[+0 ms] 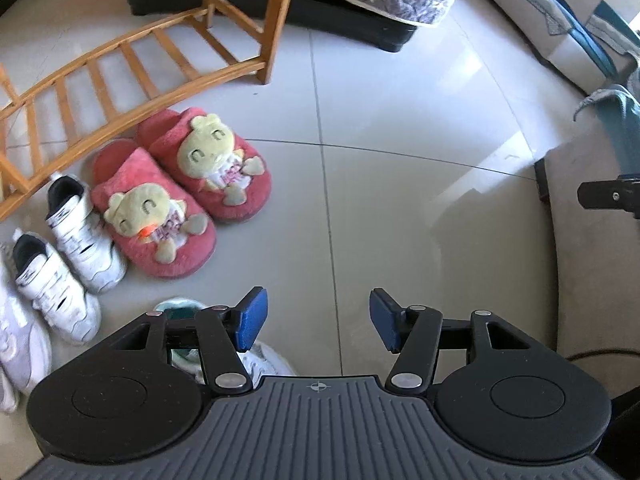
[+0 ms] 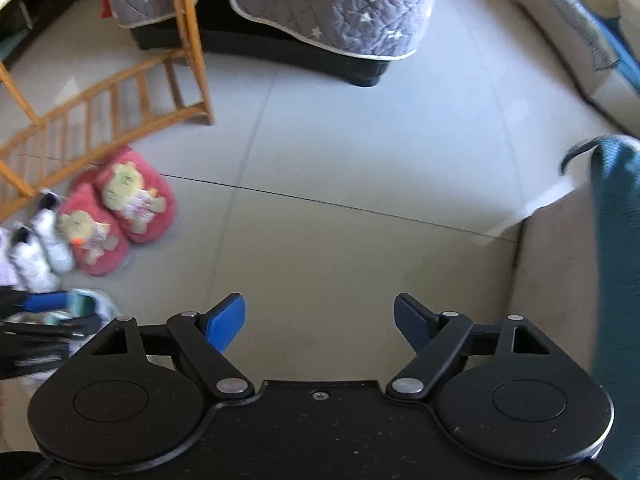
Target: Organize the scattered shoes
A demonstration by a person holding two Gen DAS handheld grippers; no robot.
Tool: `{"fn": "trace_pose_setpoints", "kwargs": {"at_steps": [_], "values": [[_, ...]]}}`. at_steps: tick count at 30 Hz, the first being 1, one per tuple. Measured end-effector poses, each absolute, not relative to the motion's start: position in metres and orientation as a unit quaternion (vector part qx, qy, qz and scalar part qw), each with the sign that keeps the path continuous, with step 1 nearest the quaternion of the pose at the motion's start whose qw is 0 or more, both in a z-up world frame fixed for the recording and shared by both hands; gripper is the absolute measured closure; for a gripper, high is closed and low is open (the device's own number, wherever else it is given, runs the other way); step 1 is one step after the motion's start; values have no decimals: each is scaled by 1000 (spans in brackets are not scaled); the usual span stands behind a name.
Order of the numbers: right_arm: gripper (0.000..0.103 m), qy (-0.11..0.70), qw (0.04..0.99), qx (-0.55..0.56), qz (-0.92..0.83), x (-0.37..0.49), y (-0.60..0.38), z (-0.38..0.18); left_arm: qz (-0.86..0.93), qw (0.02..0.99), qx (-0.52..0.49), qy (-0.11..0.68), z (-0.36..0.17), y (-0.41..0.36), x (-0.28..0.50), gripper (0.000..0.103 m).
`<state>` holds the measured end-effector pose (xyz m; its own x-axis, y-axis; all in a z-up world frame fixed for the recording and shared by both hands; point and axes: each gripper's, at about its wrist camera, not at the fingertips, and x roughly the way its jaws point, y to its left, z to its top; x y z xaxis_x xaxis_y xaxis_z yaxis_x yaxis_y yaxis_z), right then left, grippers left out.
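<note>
Two pink plush slippers (image 1: 180, 188) with yellow bear faces lie side by side on the tiled floor, toes toward me. Left of them stand two white sneakers (image 1: 76, 256), then a pale lilac shoe (image 1: 20, 344) at the frame's edge. A white shoe with a green lining (image 1: 260, 360) lies under my left gripper's left finger. My left gripper (image 1: 316, 320) hangs open above the floor, nothing between its blue pads. In the right wrist view the pink slippers (image 2: 116, 212) and white sneakers (image 2: 40, 248) are at the left, blurred. My right gripper (image 2: 320, 324) is open and empty over bare tiles.
A wooden rack (image 1: 132, 60) with a slatted bottom shelf stands behind the shoes. A grey quilted star cover (image 2: 328, 4) hangs over a dark base further back. A beige sofa (image 1: 592, 260) with a teal cloth (image 2: 616, 260) borders the right. The other gripper's tip (image 1: 608, 194) shows at right.
</note>
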<state>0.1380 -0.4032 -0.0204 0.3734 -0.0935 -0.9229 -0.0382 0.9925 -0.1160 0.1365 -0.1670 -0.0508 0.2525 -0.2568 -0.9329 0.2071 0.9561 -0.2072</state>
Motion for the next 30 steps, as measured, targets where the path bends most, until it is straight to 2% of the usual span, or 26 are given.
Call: {"fn": "trace_pose_setpoints", "kwargs": {"at_steps": [2, 7, 10, 13, 18, 26, 30], "values": [[19, 543, 837, -71, -23, 140, -397, -16, -133, 796, -16, 590, -43, -161, 135, 45], [19, 533, 846, -15, -14, 143, -389, -12, -115, 800, -6, 588, -23, -145, 129, 45], [19, 512, 857, -51, -7, 144, -369, -13, -107, 807, -2, 581, -13, -136, 124, 45], [19, 502, 863, -54, 0, 142, -361, -7, -78, 818, -12, 570, -6, -118, 118, 40], [19, 490, 869, -70, 29, 143, -336, -9, -40, 815, -34, 577, -8, -98, 105, 40], [19, 492, 867, -76, 13, 144, -341, -11, -25, 813, -22, 582, 0, -102, 94, 40], [19, 498, 865, -53, -7, 140, -355, -11, -8, 832, -6, 555, 22, -113, 89, 39]]}}
